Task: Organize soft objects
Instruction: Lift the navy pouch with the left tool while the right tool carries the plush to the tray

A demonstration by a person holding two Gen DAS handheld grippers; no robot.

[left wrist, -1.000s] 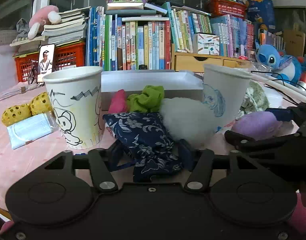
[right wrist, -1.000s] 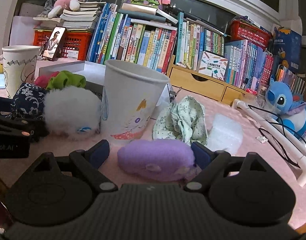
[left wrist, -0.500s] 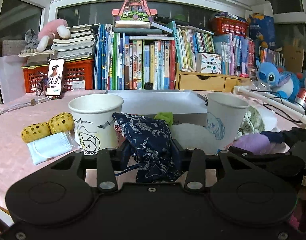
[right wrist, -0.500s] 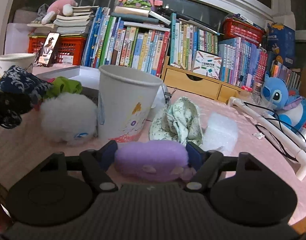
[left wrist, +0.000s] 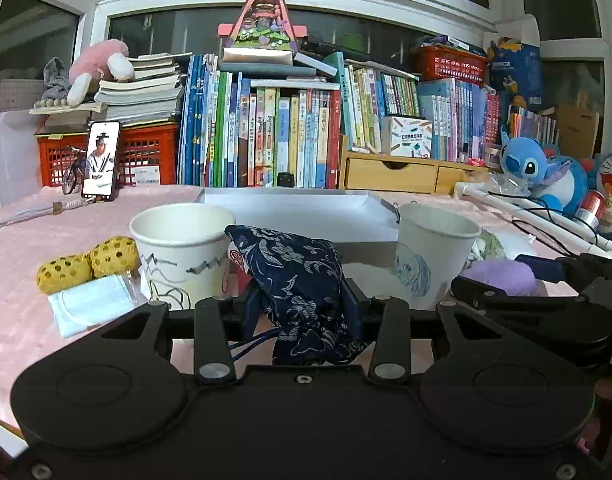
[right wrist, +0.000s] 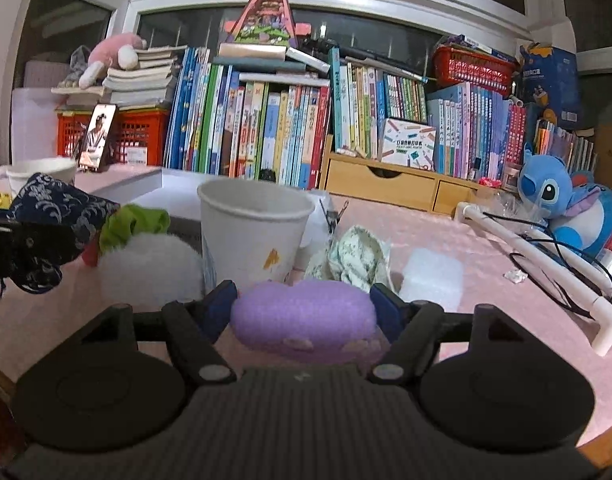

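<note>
Both hands are loaded, so the sorting looks to be at an early-to-middle stage. The left tool (left wrist: 301, 304) is clamped narrow on a navy floral pouch (left wrist: 297, 276), which hangs clear of the desk (left wrist: 17, 320) just right of the near-left paper cup (left wrist: 183, 254). The right tool (right wrist: 303, 308) has just been closing, and its blue pads now press both ends of a purple plush (right wrist: 306, 320), held low, in front of the right paper cup (right wrist: 253, 232).

Nothing appears stored yet, as far as the views reach. The left cup's inside cannot be seen from this low angle; the right cup's visible inner wall looks bare, though its bottom is hidden. The shallow white tray (left wrist: 297, 216) behind the cups shows a bare floor in the part that is visible.

Several soft things remain loose on the pink desk:
- a white fluffy ball (right wrist: 149, 268), touching the right cup's left side;
- a green cloth (right wrist: 133, 222) and something red just behind the ball;
- a crumpled patterned cloth (right wrist: 354, 258) to the right of that cup;
- a white foam block (right wrist: 432, 276) further right;
- two yellow holed balls (left wrist: 89, 264) and a wrapped face mask (left wrist: 91, 308) at near left.

My judgement: both held items need dropping into a container, then the loose ones follow.
</note>
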